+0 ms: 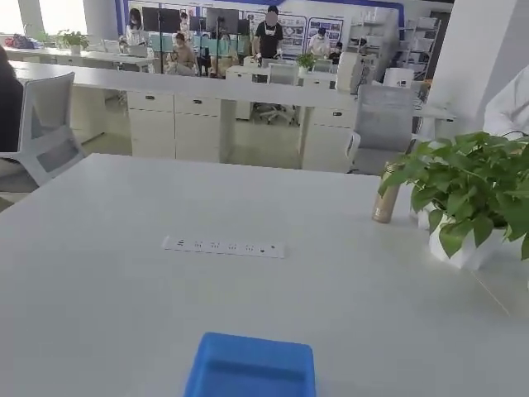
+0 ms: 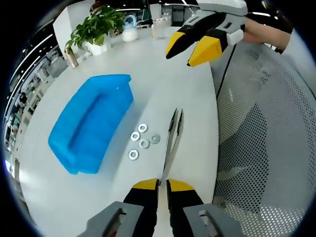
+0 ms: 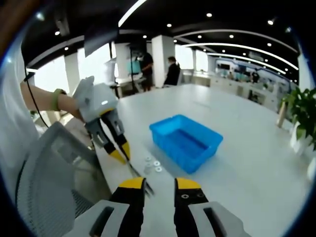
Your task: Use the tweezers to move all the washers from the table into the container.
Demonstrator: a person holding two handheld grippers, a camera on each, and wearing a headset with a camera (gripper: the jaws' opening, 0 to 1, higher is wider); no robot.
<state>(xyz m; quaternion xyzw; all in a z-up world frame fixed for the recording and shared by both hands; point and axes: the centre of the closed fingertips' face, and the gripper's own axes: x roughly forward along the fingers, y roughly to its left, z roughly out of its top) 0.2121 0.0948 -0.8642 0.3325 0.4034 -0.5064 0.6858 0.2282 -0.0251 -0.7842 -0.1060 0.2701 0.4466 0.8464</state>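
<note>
At a white workbench in an open-plan office, the left gripper has its jaws pressed together on the rear end of a pair of metal tweezers, whose slim tines reach forward over the table and end just beside a cluster of five washers. The washers lie flat and close together on the tabletop, between the tweezers and the blue container, which stands just beside them and looks empty. The right gripper hangs above the near edge of the table with its jaws apart and nothing between them. No washer appears to have been lifted yet, so the job seems to be at its start. The risks look plain enough: the tweezers are held far back, so they could twist or slip in the jaws once the tips press down. A thin washer lying flat on a smooth top may skid away rather than be pinched. With the pieces packed so tightly, a nudge to one could scatter the others toward the table edge beside the mesh chair. A weak pinch could also drop a washer short of the container's rim.
</note>
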